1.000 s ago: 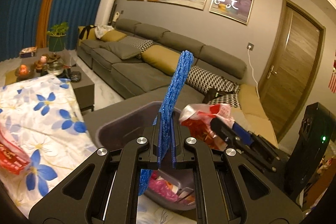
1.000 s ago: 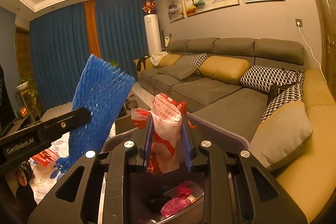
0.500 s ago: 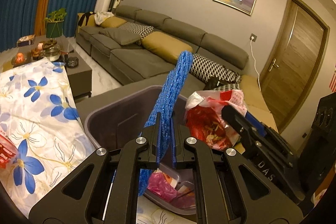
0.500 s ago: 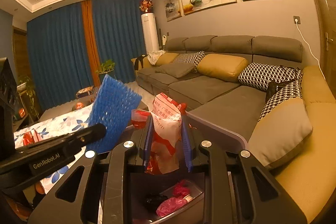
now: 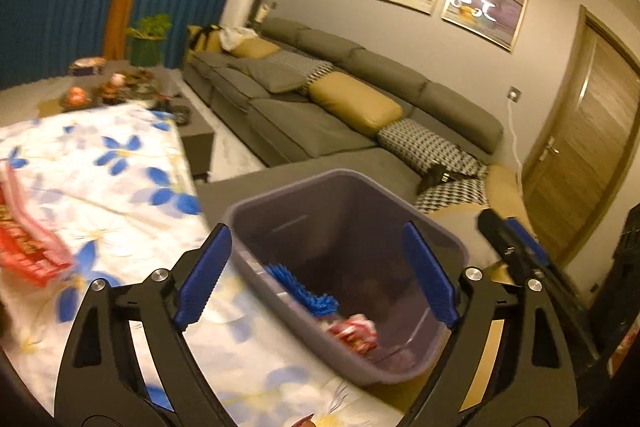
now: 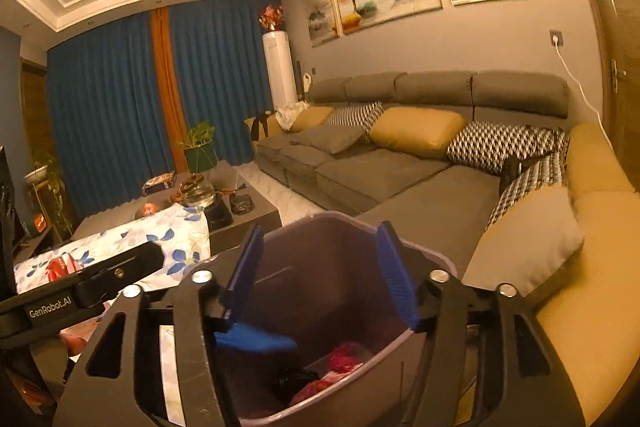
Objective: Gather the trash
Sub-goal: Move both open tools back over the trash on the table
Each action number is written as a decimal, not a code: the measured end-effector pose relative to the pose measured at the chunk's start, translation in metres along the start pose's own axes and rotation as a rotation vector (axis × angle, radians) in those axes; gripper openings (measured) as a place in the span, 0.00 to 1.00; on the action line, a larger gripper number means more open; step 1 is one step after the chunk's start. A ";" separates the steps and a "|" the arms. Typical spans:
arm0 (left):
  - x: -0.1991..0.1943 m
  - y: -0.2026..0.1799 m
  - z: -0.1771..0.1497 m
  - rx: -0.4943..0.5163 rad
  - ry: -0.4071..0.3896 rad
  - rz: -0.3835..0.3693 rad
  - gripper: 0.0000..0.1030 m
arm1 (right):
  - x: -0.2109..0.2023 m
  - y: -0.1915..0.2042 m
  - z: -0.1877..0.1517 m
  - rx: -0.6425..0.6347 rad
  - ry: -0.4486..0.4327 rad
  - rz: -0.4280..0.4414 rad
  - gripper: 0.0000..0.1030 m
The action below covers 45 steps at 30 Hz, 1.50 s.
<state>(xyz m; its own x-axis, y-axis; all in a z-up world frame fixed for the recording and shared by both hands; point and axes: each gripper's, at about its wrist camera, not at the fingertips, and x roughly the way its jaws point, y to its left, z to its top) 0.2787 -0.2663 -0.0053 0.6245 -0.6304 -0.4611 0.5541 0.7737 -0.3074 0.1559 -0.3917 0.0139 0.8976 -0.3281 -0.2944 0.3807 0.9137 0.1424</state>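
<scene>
A grey plastic bin (image 5: 448, 247) stands at the edge of the flowered tablecloth (image 5: 120, 195); it also shows in the right wrist view (image 6: 332, 223). My left gripper (image 5: 316, 275) is open and empty above the bin. My right gripper (image 6: 320, 275) is open and empty above it too. The blue foam net (image 5: 304, 291) lies inside the bin, also in the right wrist view (image 6: 256, 341). Red and white wrappers (image 5: 356, 333) lie on the bin's bottom (image 6: 340, 367). A red snack packet (image 5: 24, 247) lies on the cloth at the left.
A grey sofa (image 5: 320, 115) with yellow and patterned cushions runs behind the bin. A dark coffee table (image 6: 240, 207) with bowls and a plant stands beyond the cloth. A wooden door (image 5: 580, 163) is at the right.
Both grippers have opened. The blue foam net and the red and white bag have dropped into the bin. The left view has swung left and is blurred.
</scene>
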 end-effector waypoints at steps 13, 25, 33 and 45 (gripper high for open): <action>-0.158 0.068 -0.057 -0.030 -0.125 0.366 0.88 | -0.064 0.071 -0.027 -0.068 0.001 0.198 0.85; -0.304 0.170 -0.115 -0.174 -0.210 0.718 0.88 | -0.108 0.199 -0.072 -0.182 0.089 0.469 0.85; -0.367 0.214 -0.135 -0.278 -0.269 0.835 0.88 | -0.132 0.275 -0.106 -0.276 0.148 0.576 0.85; -0.401 0.246 -0.151 -0.345 -0.301 0.960 0.88 | -0.128 0.362 -0.145 -0.385 0.261 0.664 0.67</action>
<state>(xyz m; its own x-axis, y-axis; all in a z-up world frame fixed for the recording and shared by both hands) 0.0813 0.1862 -0.0221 0.8538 0.3005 -0.4251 -0.3998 0.9015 -0.1656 0.1463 0.0160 -0.0335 0.8108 0.3347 -0.4801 -0.3590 0.9323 0.0437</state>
